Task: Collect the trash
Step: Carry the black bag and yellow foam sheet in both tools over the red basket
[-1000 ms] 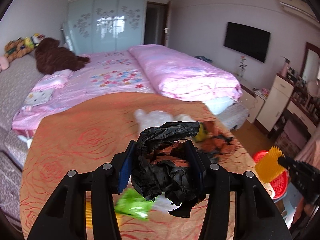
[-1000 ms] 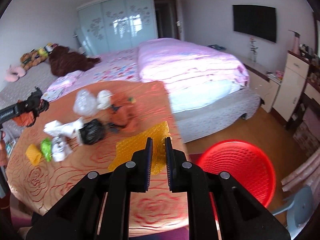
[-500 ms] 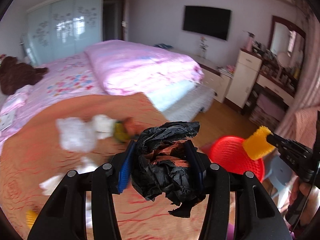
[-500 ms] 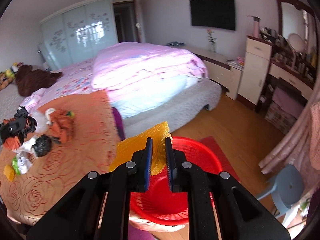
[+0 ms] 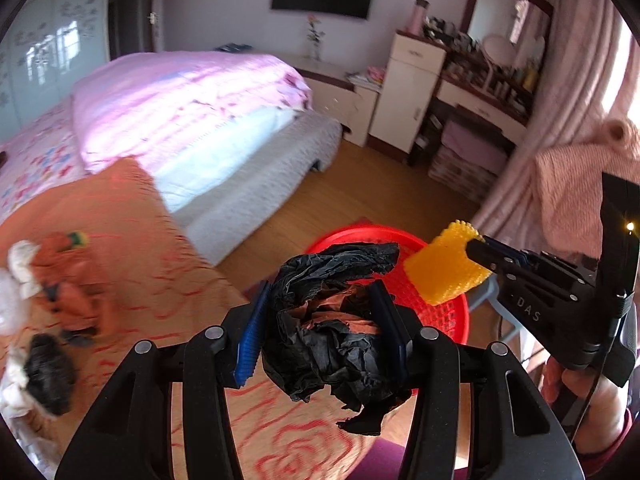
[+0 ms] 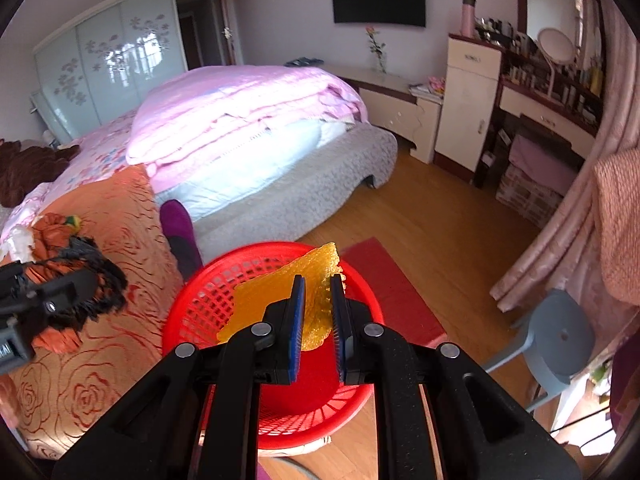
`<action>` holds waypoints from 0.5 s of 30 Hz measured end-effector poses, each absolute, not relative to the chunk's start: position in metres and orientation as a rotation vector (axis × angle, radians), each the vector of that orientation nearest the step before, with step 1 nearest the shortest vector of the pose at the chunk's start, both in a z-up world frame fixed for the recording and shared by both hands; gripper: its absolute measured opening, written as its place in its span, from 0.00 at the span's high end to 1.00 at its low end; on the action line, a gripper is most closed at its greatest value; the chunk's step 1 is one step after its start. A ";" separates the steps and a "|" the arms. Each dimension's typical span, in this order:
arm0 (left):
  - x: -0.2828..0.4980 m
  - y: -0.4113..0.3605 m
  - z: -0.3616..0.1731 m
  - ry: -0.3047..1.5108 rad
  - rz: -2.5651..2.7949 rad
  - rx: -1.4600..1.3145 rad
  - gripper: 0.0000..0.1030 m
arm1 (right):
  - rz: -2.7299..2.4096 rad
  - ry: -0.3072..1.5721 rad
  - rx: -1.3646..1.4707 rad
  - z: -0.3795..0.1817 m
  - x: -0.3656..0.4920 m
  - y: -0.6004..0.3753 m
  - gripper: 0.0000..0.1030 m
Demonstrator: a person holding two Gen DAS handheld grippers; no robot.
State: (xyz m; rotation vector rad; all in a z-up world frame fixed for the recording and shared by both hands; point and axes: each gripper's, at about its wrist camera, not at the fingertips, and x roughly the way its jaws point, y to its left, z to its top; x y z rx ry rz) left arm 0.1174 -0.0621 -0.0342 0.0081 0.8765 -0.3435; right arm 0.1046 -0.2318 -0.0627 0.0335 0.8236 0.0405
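Observation:
My left gripper (image 5: 318, 320) is shut on a crumpled black and brown paper wad (image 5: 332, 332), held over the table's right edge near the red mesh basket (image 5: 448, 316). My right gripper (image 6: 318, 300) is shut on a yellow bubble-wrap sheet (image 6: 280, 300) that hangs above the red mesh basket (image 6: 208, 300) on the floor. In the left wrist view the right gripper (image 5: 476, 250) shows at the right with the yellow bubble-wrap sheet (image 5: 444, 272) in it. In the right wrist view the left gripper (image 6: 92, 278) enters from the left with the paper wad (image 6: 102, 280).
More trash lies on the orange rose-patterned table (image 5: 132, 240): an orange wad (image 5: 68, 280), a black wad (image 5: 48, 368), white scraps. A pink-covered bed (image 6: 248, 120) stands behind. A grey stool (image 6: 556, 344) and pink curtain (image 6: 568, 216) stand right of the basket.
Both grippers have swung right from over the table toward the red basket, each keeping its load. The yellow sheet now hangs over the basket; the paper wad nears the table's edge.

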 end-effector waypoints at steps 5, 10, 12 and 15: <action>0.129 -0.078 -0.056 0.947 -0.401 -0.007 0.52 | 0.017 0.895 0.073 -0.080 0.112 -0.247 0.87; 0.132 -0.087 -0.069 0.977 -0.422 0.013 0.50 | 0.000 0.945 0.094 -0.095 0.116 -0.250 0.87; 0.131 -0.089 -0.071 0.979 -0.428 0.012 0.49 | -0.002 0.949 0.097 -0.097 0.117 -0.251 0.86; 0.131 -0.092 -0.071 0.979 -0.427 0.012 0.44 | 0.001 0.950 0.103 -0.097 0.118 -0.252 0.84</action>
